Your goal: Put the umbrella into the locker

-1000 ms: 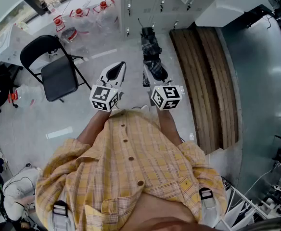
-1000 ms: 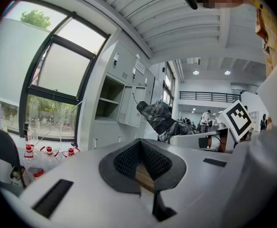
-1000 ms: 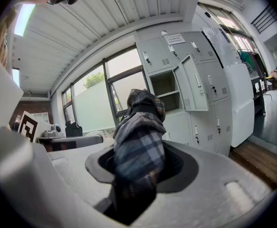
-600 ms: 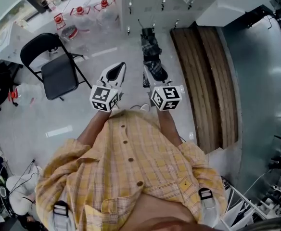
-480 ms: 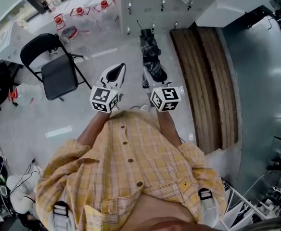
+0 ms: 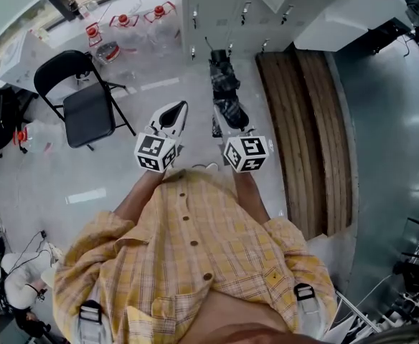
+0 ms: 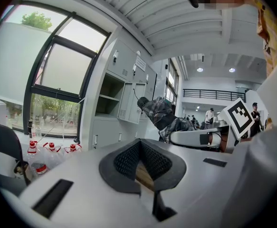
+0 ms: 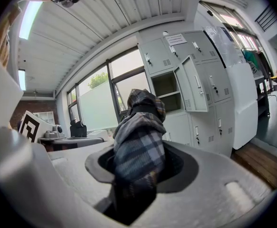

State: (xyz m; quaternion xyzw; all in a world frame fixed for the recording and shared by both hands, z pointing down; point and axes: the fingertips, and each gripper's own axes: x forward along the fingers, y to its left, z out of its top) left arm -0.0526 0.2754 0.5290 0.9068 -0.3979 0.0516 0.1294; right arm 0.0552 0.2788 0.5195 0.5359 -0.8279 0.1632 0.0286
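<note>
A folded plaid umbrella [image 6: 224,84] sticks out level from my right gripper [image 6: 229,117], which is shut on it near its lower end. In the right gripper view the umbrella [image 8: 138,141] fills the jaws of the right gripper [image 8: 141,152] and points toward an open locker compartment [image 8: 168,87] with its door swung aside. The grey lockers [image 6: 217,13] stand ahead. My left gripper [image 6: 179,108] is level beside the right one, shut and holding nothing. In the left gripper view the left gripper [image 7: 139,144] has the umbrella [image 7: 164,118] off to its right.
A black folding chair [image 6: 87,106] stands at the left. Several red-capped water bottles [image 6: 123,24] sit on the floor by the window. A wooden strip [image 6: 310,120] runs along the right, and a white counter [image 6: 346,13] is at the upper right.
Both grippers and the umbrella have drifted a little toward the lockers. The grip on the umbrella is unchanged.
</note>
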